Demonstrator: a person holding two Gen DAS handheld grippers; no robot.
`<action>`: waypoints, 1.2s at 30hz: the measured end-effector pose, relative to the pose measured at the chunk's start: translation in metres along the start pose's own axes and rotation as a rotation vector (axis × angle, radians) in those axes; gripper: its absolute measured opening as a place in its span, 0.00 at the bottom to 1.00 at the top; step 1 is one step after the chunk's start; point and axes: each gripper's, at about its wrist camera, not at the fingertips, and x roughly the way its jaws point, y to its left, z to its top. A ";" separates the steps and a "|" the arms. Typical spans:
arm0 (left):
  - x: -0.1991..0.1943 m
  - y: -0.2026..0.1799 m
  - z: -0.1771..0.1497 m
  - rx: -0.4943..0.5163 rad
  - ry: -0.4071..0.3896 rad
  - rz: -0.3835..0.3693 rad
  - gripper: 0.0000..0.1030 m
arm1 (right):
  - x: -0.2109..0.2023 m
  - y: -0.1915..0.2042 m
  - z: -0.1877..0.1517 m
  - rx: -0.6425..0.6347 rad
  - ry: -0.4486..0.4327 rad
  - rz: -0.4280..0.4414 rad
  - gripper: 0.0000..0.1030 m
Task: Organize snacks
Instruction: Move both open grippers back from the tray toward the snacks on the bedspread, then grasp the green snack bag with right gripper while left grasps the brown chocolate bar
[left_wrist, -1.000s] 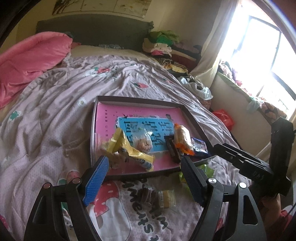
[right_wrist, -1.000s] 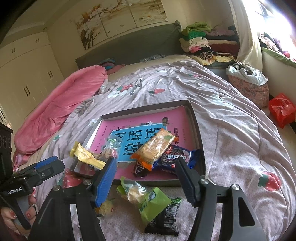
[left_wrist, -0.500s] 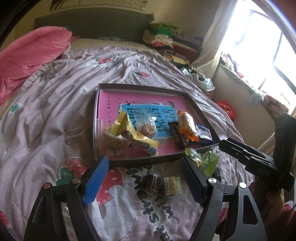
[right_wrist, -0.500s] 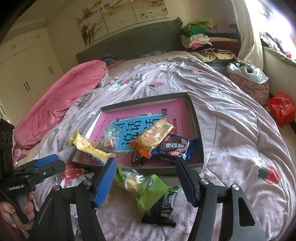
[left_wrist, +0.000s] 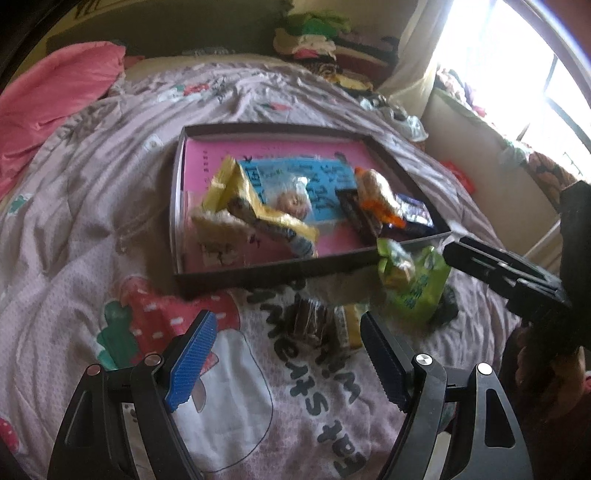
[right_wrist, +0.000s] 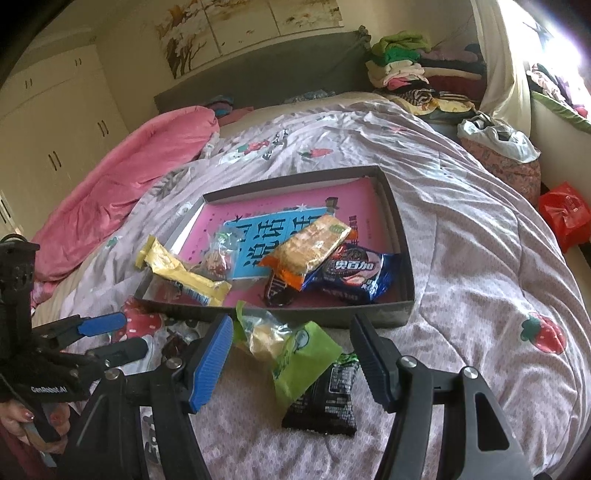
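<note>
a wrinkled lilac quilt (right_wrist: 480, 258) printed with strawberries covers the bed under me. my left gripper (left_wrist: 288, 354) has sunk closer to the quilt than a second ago, so the two small wrapped snacks (left_wrist: 325, 325) now sit just ahead of its spread, empty jaws. my right gripper (right_wrist: 291, 350) has barely shifted, jaws apart with nothing pinched; a green packet (right_wrist: 295, 354) and a black packet (right_wrist: 328, 398) lie between its fingers on the quilt. beyond them the dark shallow box (right_wrist: 402, 236), lined pink and blue, holds a yellow bar (right_wrist: 181, 273), an orange cracker pack (right_wrist: 310, 247), a blue cookie pack (right_wrist: 354, 273) and a small clear bag (right_wrist: 221, 251). the left view is blurred, so labels are unreadable.
</note>
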 end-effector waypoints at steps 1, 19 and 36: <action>0.001 0.000 -0.001 0.001 0.003 -0.002 0.79 | 0.001 0.000 -0.001 -0.003 0.004 -0.001 0.63; 0.013 -0.004 -0.008 0.041 0.020 -0.032 0.57 | 0.031 0.004 -0.017 -0.041 0.092 -0.012 0.63; 0.028 -0.003 -0.010 0.037 0.050 -0.037 0.47 | 0.052 0.029 -0.020 -0.154 0.080 0.020 0.59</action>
